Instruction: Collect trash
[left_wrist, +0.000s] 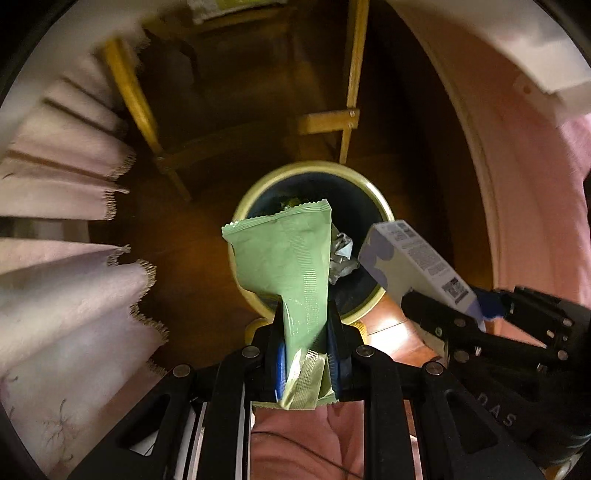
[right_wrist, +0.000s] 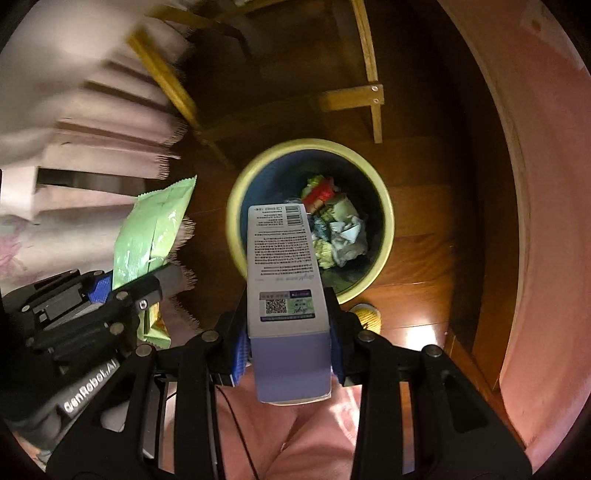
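Far left: pale pink fringed tablecloth (left_wrist: 62, 280) hanging in folds, blurred at the upper edge. Behind it, pale wooden chair legs and rungs (left_wrist: 325, 123) on a dark brown wooden floor (left_wrist: 192, 258).

Left gripper (left_wrist: 304, 332), black frame with blue pads, pointing straight down. Jaws nearly closed, pinching the lower end of a flat light-green plastic snack wrapper with serrated ends (left_wrist: 284, 254). Wrapper stands up out of the jaws and fans wider toward its far end, which overlaps the left part of the bin's opening in the left wrist view. From the right wrist camera the same wrapper (right_wrist: 151, 236) shows at the left, beside the bin rather than over it.

Centre: round waste bin with a pale yellow-green rim and dark blue inside (right_wrist: 236, 206), standing on the floor. Inside it, crumpled paper and wrappers (right_wrist: 340, 229), white, green and some red; single pieces hard to tell apart.

Right gripper (right_wrist: 290, 332), steeply tilted down. Jaws partly open and clamped on the sides of a tall lavender-and-white cardboard box with printed text, a barcode and a QR label (right_wrist: 284, 258). Box's far end lies over the near-left rim of the bin.

Far right: a curved pink padded edge, possibly furniture (right_wrist: 546, 221). Bottom: pink cloth on the person's lap (right_wrist: 295, 443).
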